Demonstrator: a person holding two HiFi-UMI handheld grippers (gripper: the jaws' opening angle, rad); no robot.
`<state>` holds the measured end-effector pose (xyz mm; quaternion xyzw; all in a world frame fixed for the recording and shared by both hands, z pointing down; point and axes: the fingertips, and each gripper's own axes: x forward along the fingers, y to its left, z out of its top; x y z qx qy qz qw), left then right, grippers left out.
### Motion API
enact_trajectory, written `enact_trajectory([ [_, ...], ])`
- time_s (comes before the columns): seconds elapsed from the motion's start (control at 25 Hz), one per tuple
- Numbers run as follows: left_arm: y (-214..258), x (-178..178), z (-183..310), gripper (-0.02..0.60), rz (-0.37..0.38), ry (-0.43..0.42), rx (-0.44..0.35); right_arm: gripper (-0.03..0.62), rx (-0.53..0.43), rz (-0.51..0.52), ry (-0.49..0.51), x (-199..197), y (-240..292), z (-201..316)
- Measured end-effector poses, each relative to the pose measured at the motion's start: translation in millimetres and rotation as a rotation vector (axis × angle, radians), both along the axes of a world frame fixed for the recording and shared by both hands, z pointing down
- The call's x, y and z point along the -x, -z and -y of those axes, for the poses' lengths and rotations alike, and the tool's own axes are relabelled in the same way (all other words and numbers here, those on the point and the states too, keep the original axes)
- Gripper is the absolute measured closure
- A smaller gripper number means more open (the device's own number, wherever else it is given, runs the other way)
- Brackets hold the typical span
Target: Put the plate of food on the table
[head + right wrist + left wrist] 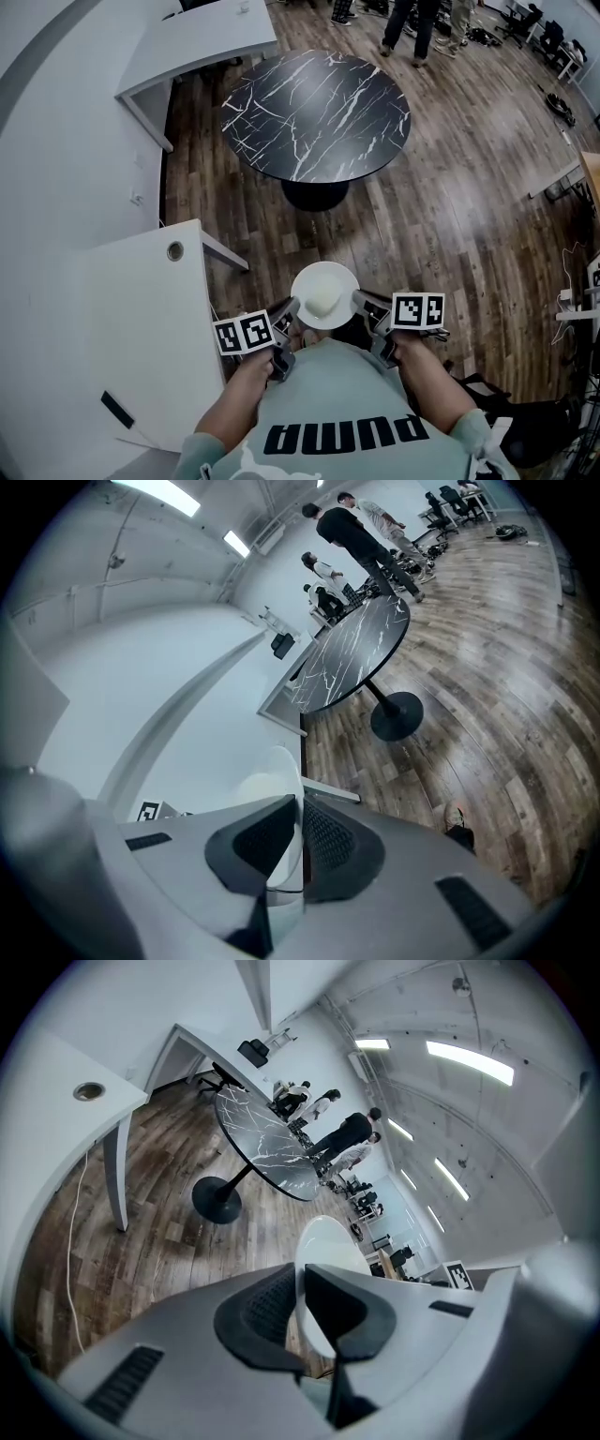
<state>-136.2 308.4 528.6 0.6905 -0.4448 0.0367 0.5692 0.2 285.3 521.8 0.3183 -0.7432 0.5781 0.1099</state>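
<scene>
A white plate [324, 294] with a pale lump of food [322, 299] hangs in the air close to my chest. My left gripper [289, 313] is shut on the plate's left rim and my right gripper [360, 302] is shut on its right rim. In the left gripper view the plate [330, 1251] stands edge-on between the dark pads [267, 1309]. In the right gripper view the plate [277, 789] sits pinched in the same way. The round black marble table [315, 112] stands ahead across the wood floor, with nothing on it.
A white desk [141, 328] runs along my left side, and another white desk [202, 42] stands at the far left. Several people [422, 23] stand beyond the round table. Cables and gear [561, 105] lie at the right edge of the floor.
</scene>
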Motion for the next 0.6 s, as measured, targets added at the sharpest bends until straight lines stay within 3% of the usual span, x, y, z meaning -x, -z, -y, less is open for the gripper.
enact_trajectory([
  [0.6, 6.6, -34.6, 104.7, 0.541, 0.042, 0.043, 0.012, 0.562, 0.002, 0.035, 0.053, -33.5, 2.3, 112.2],
])
